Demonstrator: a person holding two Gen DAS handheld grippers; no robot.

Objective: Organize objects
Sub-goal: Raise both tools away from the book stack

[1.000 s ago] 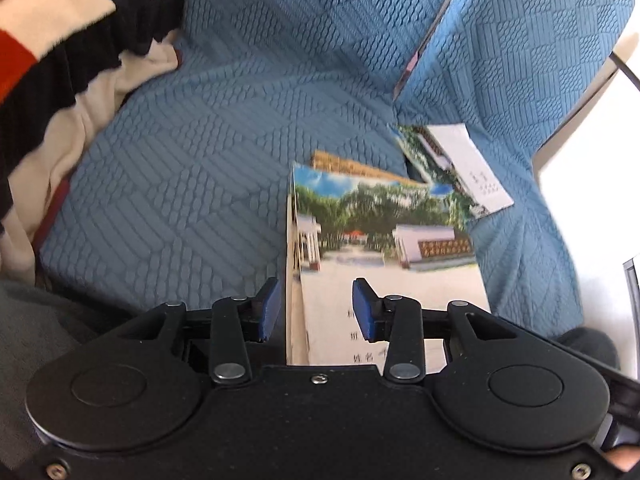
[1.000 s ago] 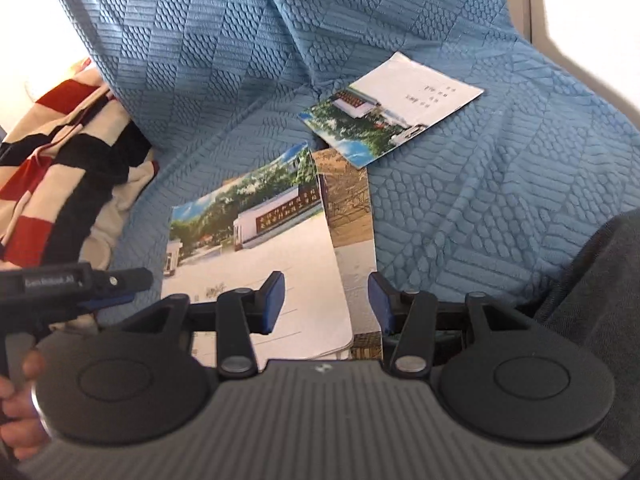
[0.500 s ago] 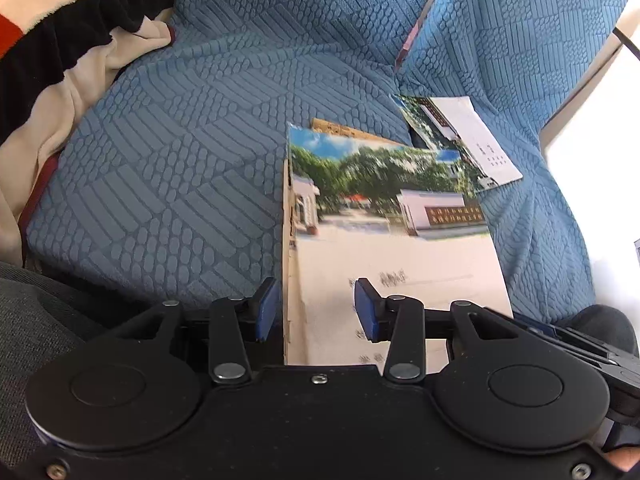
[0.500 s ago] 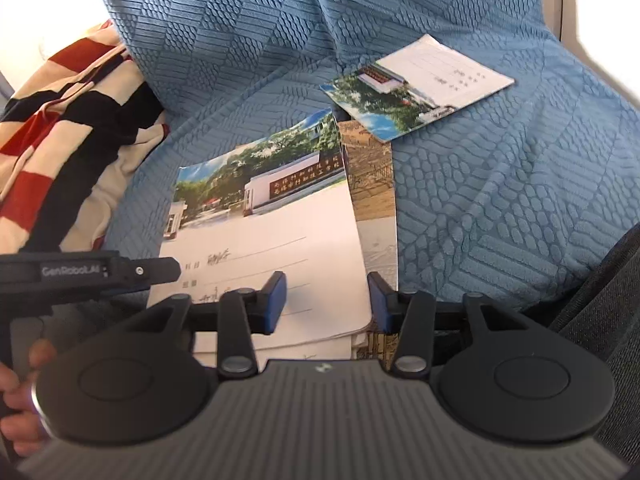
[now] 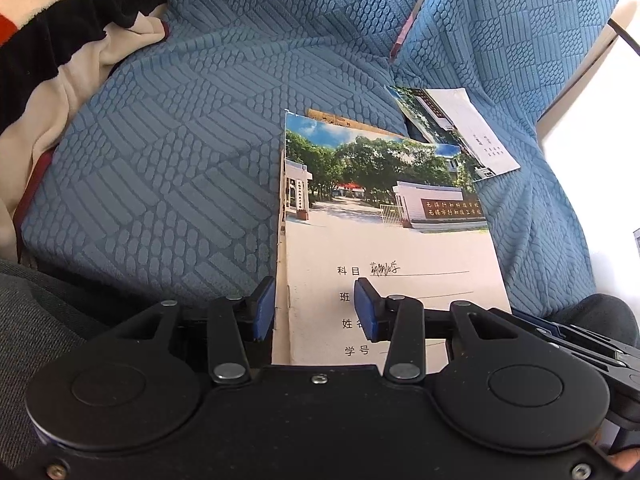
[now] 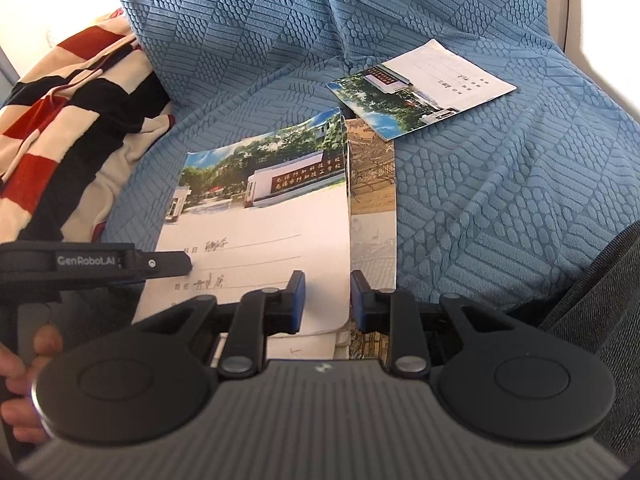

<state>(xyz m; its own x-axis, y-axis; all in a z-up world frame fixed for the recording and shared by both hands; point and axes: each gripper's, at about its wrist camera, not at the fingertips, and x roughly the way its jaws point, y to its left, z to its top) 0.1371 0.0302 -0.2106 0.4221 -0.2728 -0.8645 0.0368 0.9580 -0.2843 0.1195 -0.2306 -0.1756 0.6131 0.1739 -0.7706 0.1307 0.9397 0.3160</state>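
Observation:
A stack of notebooks lies on the blue sofa cover (image 5: 180, 160). The top notebook (image 5: 384, 248) (image 6: 260, 232) has a photo cover over a white lower half, and a brown notebook (image 6: 372, 200) pokes out beneath it. My left gripper (image 5: 315, 308) stands open over the stack's left edge, its pads clear of the paper. My right gripper (image 6: 327, 302) straddles the top notebook's right edge; its jaws are closing and the pads do not press on it. A third notebook (image 6: 424, 88) (image 5: 460, 132) lies apart, farther back.
A red, black and cream striped blanket (image 6: 60, 132) (image 5: 60, 40) is heaped at the left of the seat. Dark trouser fabric (image 6: 600, 300) borders the seat's near edge. A person's hand (image 6: 20, 368) holds the left gripper's handle. The sofa back rises behind.
The right gripper's jaws have narrowed around the top notebook's right edge. The stack looks larger and nearer in both views. The left jaws keep the same gap.

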